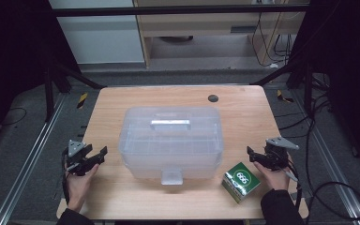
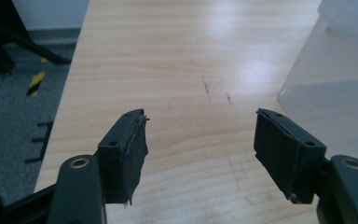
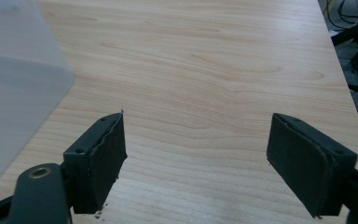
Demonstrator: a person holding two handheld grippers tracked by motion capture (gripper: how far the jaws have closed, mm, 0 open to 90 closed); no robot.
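The clear plastic box (image 1: 171, 140) sat lid-on in the middle of the bench (image 1: 243, 105), nothing visible inside. My left tongs (image 1: 99, 156) and right tongs (image 1: 253, 155) flanked it, both spread apart, holding nothing. A green carton (image 1: 240, 181) stood near my right hand (image 1: 275, 177).

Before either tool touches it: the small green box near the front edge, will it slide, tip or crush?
The green box looks like printed cardboard, so probably light and crushable under a hard squeeze. It sits flat on the smooth wooden table, so a low push likely slides it. Its squat cube shape makes tipping unlikely.
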